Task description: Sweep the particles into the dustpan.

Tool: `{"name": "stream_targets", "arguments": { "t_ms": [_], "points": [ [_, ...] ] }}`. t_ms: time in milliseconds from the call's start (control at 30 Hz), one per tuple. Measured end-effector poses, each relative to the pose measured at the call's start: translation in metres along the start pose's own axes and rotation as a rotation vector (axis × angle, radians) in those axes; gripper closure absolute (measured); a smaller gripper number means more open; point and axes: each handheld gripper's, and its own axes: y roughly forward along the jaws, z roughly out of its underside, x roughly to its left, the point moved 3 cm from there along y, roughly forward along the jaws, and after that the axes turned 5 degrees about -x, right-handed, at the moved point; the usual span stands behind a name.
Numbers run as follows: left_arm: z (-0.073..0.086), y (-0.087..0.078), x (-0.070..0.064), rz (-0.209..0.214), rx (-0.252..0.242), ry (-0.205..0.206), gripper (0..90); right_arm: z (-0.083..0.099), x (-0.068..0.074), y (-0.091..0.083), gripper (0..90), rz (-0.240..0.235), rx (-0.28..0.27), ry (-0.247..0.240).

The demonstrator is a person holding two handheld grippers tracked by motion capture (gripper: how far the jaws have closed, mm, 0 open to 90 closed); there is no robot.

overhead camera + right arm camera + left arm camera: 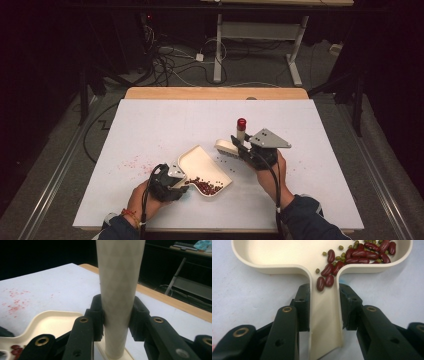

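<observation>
both jaws clamped: dustpan [325, 322] handle, brush [119, 290] handle.

We find no readable text, label, brand, number or sign anywhere: nothing on the cream dustpan [287, 255], the brush handle [120, 290], or the white counter [165, 120].

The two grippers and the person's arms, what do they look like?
Left gripper and right gripper are black two-jaw tools with brass-coloured rivets, each topped by a grey three-cornered plate and trailing a black cable. The person wears dark blue sleeves and an orange band at the left wrist.
</observation>
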Motion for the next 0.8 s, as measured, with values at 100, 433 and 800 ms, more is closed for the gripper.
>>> {"name": "stream_targets", "arguments": {
  "t_ms": [100,433,800],
  "points": [
    [-0.001,0.002,-0.001,-0.006,0.008,-0.001,63.4,0.0,0.011,0.001,69.2,-0.007,0.001,-0.017],
    [-0.002,0.002,0.005,0.0,0.006,-0.019,63.4,-0.002,0.037,-0.004,68.9,-0.075,-0.002,-0.01],
    [0.0,0.0,0.004,-0.004,0.007,-0.006,63.4,-0.013,0.053,-0.014,69.9,-0.132,-0.047,-0.026]
  ]
}}
